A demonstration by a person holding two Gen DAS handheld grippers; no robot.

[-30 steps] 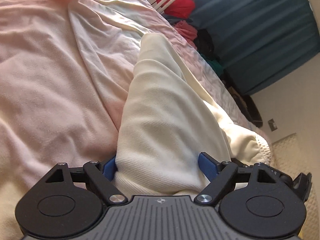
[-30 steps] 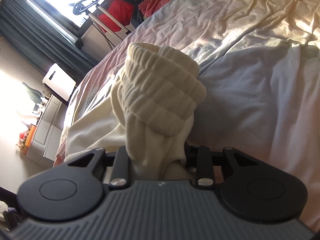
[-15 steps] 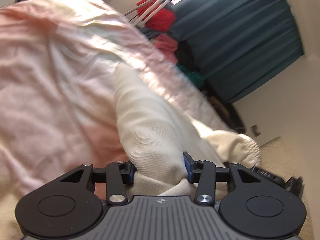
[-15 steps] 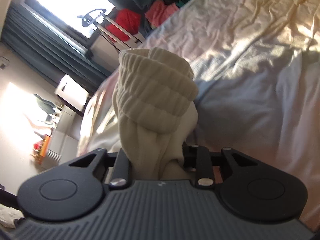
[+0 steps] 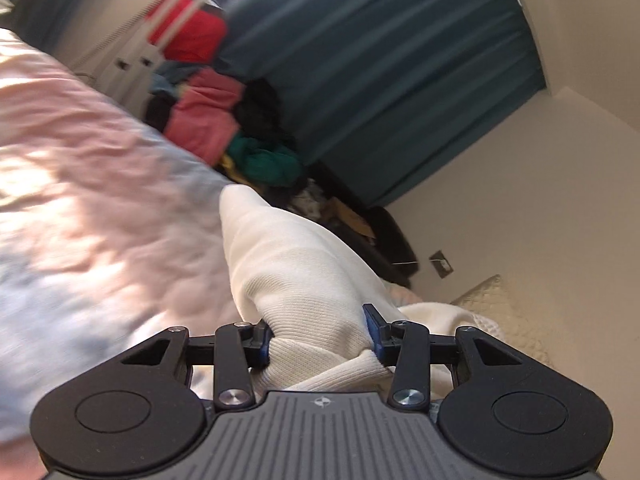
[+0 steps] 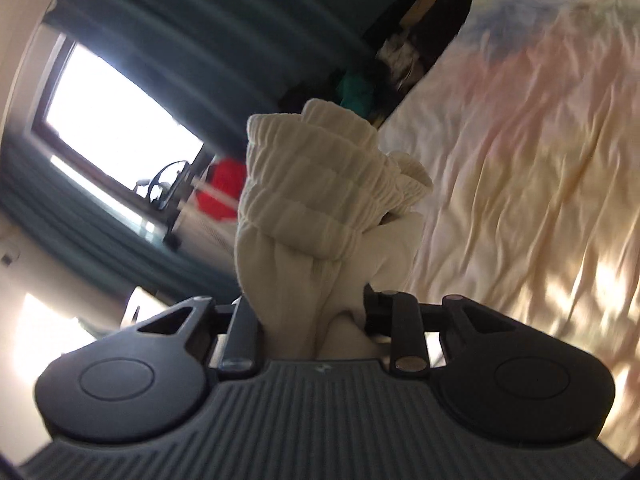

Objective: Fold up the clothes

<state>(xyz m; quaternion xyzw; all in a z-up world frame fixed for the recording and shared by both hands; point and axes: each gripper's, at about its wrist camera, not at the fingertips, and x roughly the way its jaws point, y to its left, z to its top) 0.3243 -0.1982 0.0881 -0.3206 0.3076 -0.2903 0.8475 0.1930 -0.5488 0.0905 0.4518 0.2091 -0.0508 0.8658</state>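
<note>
Both your grippers pinch the same cream knit garment (image 5: 304,280) above the wrinkled pink bed sheet (image 5: 92,208): your left gripper (image 5: 320,336) clamps smooth, fine-ribbed fabric, and your right gripper (image 6: 312,312) squeezes a bunched fold below the thick, ridged elastic cuff (image 6: 312,184).

No legible text, label, brand or number appears in either wrist view; the only mark is a small round crosshair emblem (image 5: 319,402) on each ribbed grey gripper housing (image 6: 320,420), with no lettering beside it.
</note>
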